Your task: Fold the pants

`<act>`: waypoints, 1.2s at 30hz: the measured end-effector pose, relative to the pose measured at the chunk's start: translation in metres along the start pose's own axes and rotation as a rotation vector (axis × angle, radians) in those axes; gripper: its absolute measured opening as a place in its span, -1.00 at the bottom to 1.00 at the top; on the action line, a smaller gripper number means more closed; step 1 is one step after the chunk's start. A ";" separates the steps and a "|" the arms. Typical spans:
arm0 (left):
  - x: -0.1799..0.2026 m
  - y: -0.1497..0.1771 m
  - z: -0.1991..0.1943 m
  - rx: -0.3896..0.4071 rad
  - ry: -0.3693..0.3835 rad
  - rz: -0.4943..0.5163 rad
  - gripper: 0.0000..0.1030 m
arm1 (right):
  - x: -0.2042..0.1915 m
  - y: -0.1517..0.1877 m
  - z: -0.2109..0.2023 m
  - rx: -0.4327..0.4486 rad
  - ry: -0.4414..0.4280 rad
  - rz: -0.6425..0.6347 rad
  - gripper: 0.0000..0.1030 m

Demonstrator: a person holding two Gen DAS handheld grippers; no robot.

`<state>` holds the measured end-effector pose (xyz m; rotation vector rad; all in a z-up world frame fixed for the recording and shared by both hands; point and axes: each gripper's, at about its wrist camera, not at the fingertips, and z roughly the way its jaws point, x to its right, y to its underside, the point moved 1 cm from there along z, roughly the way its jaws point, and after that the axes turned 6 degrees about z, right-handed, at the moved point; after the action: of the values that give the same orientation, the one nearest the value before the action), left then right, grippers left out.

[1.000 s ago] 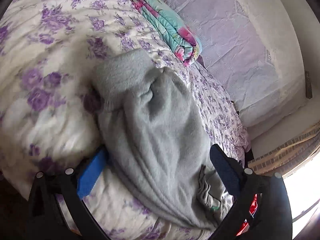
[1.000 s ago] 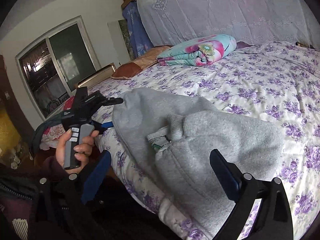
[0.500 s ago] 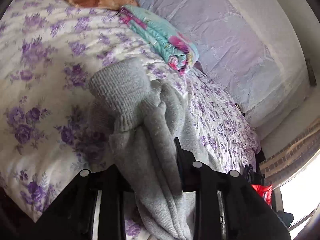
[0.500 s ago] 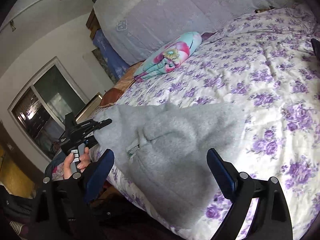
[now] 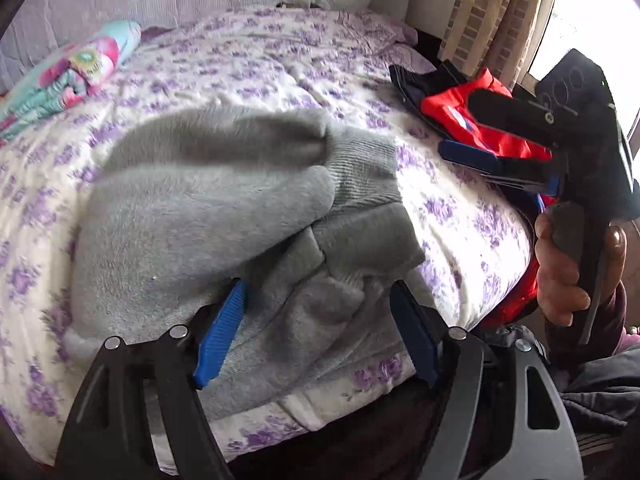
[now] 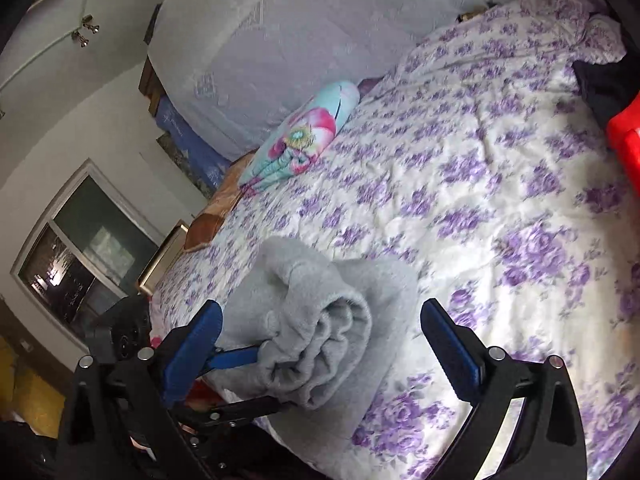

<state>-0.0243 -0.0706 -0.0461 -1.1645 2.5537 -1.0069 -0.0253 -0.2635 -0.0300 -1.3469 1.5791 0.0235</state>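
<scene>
The grey fleece pants [image 5: 208,216] lie bunched in a folded heap near the front edge of the flowered bed [image 5: 280,64]. My left gripper [image 5: 320,328] is open, its blue fingers on either side of a fold of the pants without pinching it. In the right wrist view the pants [image 6: 320,312] form a rolled heap, and the left gripper [image 6: 244,356] pokes into it from the left. My right gripper [image 6: 320,340] is open and empty just in front of the heap. It also shows in the left wrist view [image 5: 480,160], held to the right of the pants.
A rolled teal and pink quilt [image 6: 304,140] lies at the head of the bed by a white lace cover [image 6: 320,32]. Red and dark clothing [image 5: 480,116] sits at the bed's right side. A window [image 6: 80,256] is on the left wall.
My left gripper was shut on the pants half a second ago and has opened; the pants now lie folded over. The right gripper has swung toward the heap, still open.
</scene>
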 end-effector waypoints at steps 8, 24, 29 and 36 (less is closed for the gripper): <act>-0.011 0.006 -0.020 0.055 -0.007 -0.029 0.85 | -0.043 0.007 0.063 -0.177 0.043 -0.166 0.93; -0.015 0.008 -0.006 0.006 0.258 -0.094 0.89 | 0.006 0.027 0.050 -0.261 0.195 0.014 0.23; -0.011 0.015 -0.044 0.067 0.242 -0.025 0.90 | -0.038 0.015 -0.002 -0.092 0.209 -0.173 0.34; -0.054 0.030 -0.074 0.133 0.140 -0.128 0.90 | -0.134 -0.024 0.008 -0.102 -0.012 -0.373 0.42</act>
<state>-0.0355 0.0200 -0.0151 -1.2762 2.4952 -1.3098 -0.0209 -0.1716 0.0702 -1.7003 1.3098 -0.1181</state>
